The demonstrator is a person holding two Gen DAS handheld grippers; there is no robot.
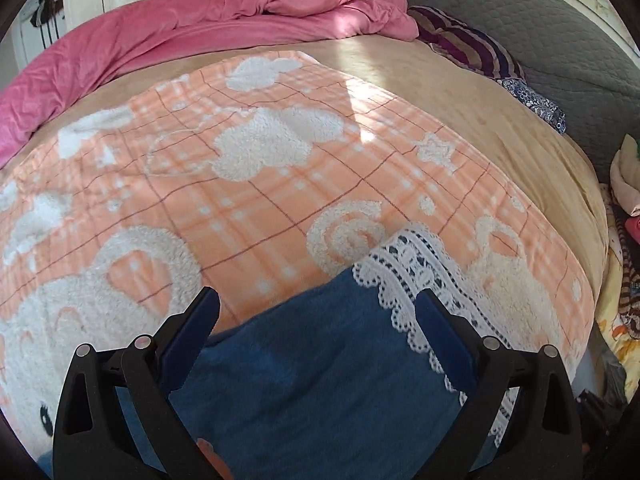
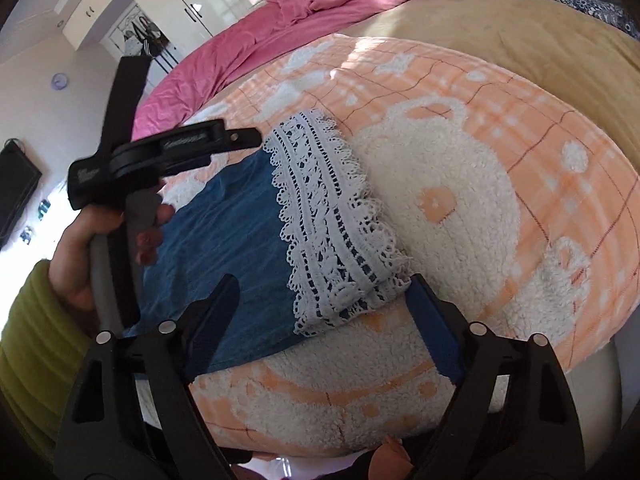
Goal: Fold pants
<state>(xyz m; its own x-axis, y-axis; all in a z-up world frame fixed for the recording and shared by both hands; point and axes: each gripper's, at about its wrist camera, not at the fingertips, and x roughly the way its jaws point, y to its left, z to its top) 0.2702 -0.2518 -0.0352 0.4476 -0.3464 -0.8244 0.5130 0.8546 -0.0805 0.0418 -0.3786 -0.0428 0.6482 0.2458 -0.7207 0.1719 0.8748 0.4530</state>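
Blue pants (image 2: 224,216) with a white lace hem (image 2: 332,232) lie flat on the orange plaid blanket (image 1: 248,208) covering the bed, spread for folding. Left gripper (image 1: 318,308) hovers over the blue cloth, jaws spread, holding nothing. Right gripper (image 2: 322,296), likewise spread, straddles the lace hem's near corner, apparently positioned to pinch it.

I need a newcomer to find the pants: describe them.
On the bed, look at the orange checked blanket with fluffy white shapes. The pants lie flat on it: blue cloth ending in a white lace hem, nothing like the pink bedding behind.
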